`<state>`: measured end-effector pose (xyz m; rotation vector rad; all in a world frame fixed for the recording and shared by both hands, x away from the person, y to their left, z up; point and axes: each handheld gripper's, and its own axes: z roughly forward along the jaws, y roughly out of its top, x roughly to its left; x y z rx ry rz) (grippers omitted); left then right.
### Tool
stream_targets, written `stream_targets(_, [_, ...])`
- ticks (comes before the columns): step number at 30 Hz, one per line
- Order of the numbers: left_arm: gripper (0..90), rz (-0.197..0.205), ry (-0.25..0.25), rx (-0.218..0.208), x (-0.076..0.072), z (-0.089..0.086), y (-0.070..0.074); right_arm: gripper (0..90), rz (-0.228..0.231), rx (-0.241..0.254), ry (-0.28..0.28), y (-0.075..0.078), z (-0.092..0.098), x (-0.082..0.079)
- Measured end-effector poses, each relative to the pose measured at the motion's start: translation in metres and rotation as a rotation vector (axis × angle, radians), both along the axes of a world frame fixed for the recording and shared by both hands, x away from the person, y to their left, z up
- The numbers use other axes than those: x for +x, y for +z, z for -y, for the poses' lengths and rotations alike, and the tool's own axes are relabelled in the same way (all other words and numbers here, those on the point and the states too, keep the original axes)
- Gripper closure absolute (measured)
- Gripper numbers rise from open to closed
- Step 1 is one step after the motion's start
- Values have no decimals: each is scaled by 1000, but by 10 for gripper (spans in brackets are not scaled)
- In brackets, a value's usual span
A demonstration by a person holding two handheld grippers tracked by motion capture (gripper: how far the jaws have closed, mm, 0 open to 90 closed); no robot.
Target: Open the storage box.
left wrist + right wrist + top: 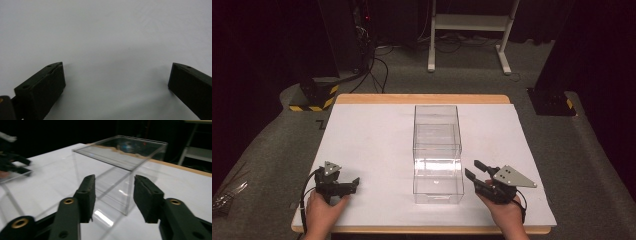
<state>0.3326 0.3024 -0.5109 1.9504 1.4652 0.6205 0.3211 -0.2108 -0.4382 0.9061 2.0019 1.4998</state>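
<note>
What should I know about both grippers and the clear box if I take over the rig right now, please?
Left gripper: open, holding nothing, low over the white table, left of the box.
Right gripper: open, holding nothing, beside the near right corner of the clear plastic box and aimed at it.
Box: mid-table, nothing visible inside.
Done: nothing gripped yet.
Left: probably closing on the box with the right gripper.

I see a wooden table (422, 99) with a big white sheet (372, 145) on top, mid-frame. A long, clear plastic box (437, 152) sits on the sheet, near the middle.
</note>
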Motion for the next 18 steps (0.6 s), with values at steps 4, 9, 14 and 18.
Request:
stream_targets(4, [9,0,0,0,0,0,0,489,-12,-8,-82,-2,15,9])
stream_targets(9, [9,0,0,0,0,0,0,450,-39,-23,-171,-11,34,19])
stream_targets(14, [9,0,0,0,0,0,0,428,-57,-69,-229,-24,46,22])
stream_targets(18, [9,0,0,0,0,0,0,380,-97,-112,-262,-36,50,25])
